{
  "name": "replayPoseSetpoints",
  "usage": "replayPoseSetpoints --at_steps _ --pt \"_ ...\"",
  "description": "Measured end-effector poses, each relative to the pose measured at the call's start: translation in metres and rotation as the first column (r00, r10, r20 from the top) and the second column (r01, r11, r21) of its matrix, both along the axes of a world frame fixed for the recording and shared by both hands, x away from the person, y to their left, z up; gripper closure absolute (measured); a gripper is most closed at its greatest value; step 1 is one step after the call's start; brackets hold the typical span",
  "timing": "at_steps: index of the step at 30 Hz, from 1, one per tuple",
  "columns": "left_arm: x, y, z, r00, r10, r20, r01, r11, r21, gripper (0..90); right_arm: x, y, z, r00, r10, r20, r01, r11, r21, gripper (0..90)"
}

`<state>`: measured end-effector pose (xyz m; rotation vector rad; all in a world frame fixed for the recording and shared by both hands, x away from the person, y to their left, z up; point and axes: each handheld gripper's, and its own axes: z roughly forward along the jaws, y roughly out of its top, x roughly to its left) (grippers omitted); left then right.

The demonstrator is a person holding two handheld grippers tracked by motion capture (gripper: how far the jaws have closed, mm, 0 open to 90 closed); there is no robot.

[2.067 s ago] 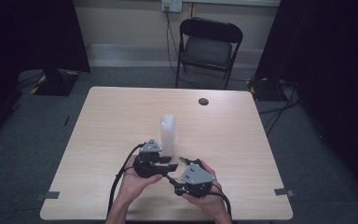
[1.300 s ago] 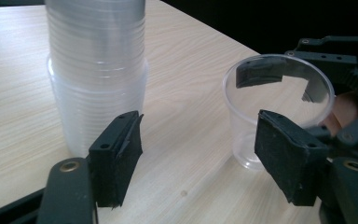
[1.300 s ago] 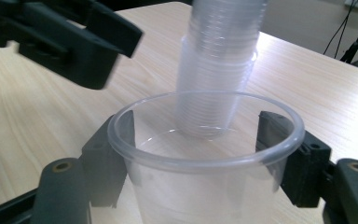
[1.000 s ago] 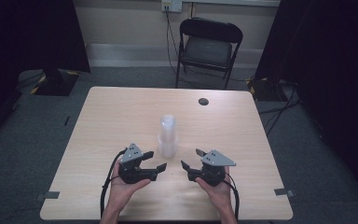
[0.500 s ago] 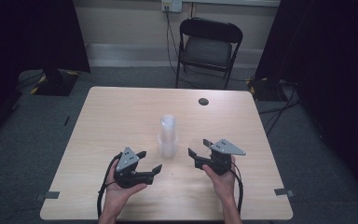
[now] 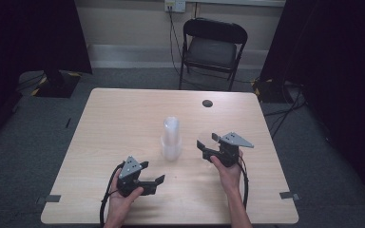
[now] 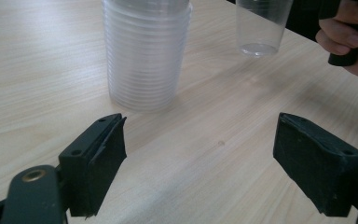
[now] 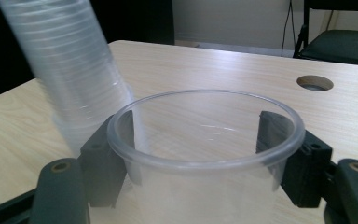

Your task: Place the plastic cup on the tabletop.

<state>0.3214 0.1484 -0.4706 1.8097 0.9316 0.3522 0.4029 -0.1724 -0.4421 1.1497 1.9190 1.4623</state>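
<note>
A tall stack of clear plastic cups (image 6: 171,137) stands upright at the middle of the wooden table (image 6: 119,118). It rises just beyond my left gripper (image 7: 200,163), whose jaws stand wide open with nothing between them. In the high view that left gripper (image 6: 154,183) rests near the front edge, left of the stack. A single clear cup (image 8: 205,135) sits between the jaws of my right gripper (image 8: 198,140), which is shut on its sides. From above, the right gripper (image 6: 207,141) is just right of the stack. The single cup (image 7: 263,25) hangs close over the tabletop.
A round cable hole (image 6: 207,103) lies near the table's far edge. A black folding chair (image 6: 214,47) stands beyond the table. Dark curtains flank the room on both sides. The person's right hand (image 7: 349,37) shows at the top right in the left gripper view.
Both hands have drawn apart from in front of the stack. The right gripper went right and forward with the single cup; the left gripper pulled back to the left front.
</note>
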Motion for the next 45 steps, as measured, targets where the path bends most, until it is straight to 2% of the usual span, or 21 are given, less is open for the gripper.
replayPoseSetpoints --at_steps 2,8,15,17,18,20,22,27,39,45 --pt "0.000 0.003 -0.001 1.0000 0.004 0.006 -0.003 0.9999 -0.016 16.7 0.004 -0.001 -0.001 0.9999 -0.006 -0.012 0.006 1.000 -0.003 27.7" --pt "-0.002 0.004 -0.002 0.9999 0.010 -0.002 -0.010 0.9999 -0.014 16.7 0.017 -0.003 0.006 0.9998 -0.019 0.010 0.019 1.000 -0.014 27.8" --pt "-0.005 0.009 -0.003 0.9999 0.010 0.004 -0.010 0.9999 -0.012 16.7 0.036 -0.003 0.009 0.9990 -0.045 0.005 0.045 0.998 -0.033 27.7" --pt "-0.007 0.012 -0.003 0.9998 0.016 0.008 -0.016 0.9996 -0.022 16.8 0.045 -0.005 0.008 0.9981 -0.061 0.005 0.061 0.998 -0.027 27.8" --pt "-0.008 0.015 -0.003 0.9994 0.023 0.027 -0.022 0.9985 -0.049 16.7 0.048 -0.006 0.007 0.9978 -0.066 0.007 0.066 0.997 -0.025 27.7" --pt "-0.008 0.017 -0.002 0.9994 0.021 0.028 -0.019 0.9986 -0.050 16.7 0.050 -0.006 0.007 0.9975 -0.070 0.009 0.070 0.997 -0.020 27.7" --pt "-0.009 0.019 -0.002 0.9993 0.029 0.023 -0.028 0.9988 -0.040 16.7 0.060 -0.007 0.004 0.9963 -0.086 0.002 0.086 0.996 -0.025 27.7" --pt "-0.009 0.020 -0.003 0.9992 0.038 0.014 -0.038 0.9981 -0.049 16.7 0.073 -0.007 -0.004 0.9942 -0.106 -0.015 0.106 0.994 -0.036 27.7" --pt "-0.008 0.019 -0.005 0.9992 0.039 0.004 -0.039 0.9982 -0.046 16.7 0.086 -0.001 -0.022 0.9902 -0.126 -0.059 0.124 0.992 -0.031 27.2" --pt "-0.008 0.020 -0.007 0.9988 0.049 -0.002 -0.049 0.9977 -0.048 16.8 0.087 0.007 -0.029 0.9904 -0.121 -0.066 0.121 0.993 -0.017 27.0"
